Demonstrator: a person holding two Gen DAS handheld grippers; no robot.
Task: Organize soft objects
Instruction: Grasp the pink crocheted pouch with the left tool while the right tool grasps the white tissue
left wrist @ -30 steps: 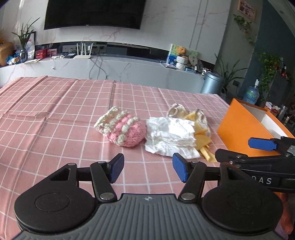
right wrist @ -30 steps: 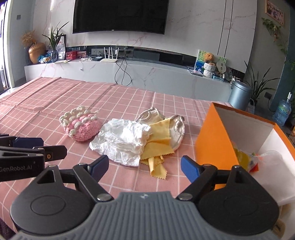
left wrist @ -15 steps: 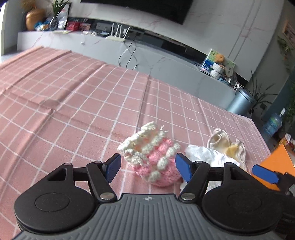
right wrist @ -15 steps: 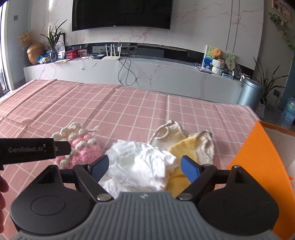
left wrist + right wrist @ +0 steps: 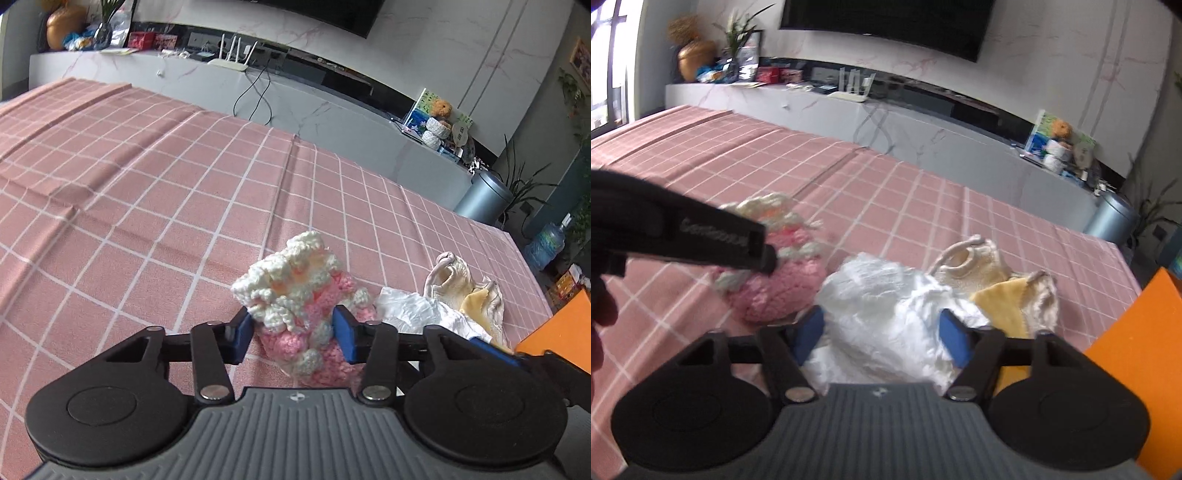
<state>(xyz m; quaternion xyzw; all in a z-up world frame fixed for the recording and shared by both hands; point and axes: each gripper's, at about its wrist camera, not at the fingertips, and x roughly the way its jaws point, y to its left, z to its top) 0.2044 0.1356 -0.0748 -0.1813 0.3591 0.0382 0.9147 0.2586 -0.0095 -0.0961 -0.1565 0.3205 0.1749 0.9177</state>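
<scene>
**knitnerd:** So where's the pink-and-cream crocheted pouch [image 5: 295, 295] at? Looks like the left gripper [image 5: 293, 334] has its two blue pads pinched into the yarn on both sides, with the pouch sitting on the pink checked tablecloth [image 5: 147, 184] over the tabletop.

**softpile:** Yep, squeezed right in. The fluffy cream rim sticks up above the pads. The right gripper [image 5: 881, 338] is spread wide, pads on either side of the crumpled white cloth [image 5: 882, 306] but not clamping it as far as the view shows.

**knitnerd:** And the white cloth is just beside the pouch, touching it?

**softpile:** Pretty much. Behind the white cloth there's a cream drawstring bag [image 5: 975, 258] with a yellow cloth [image 5: 1001, 302] lying on it. The orange box [image 5: 1137, 339] is at the right edge, close to that pile.
</scene>
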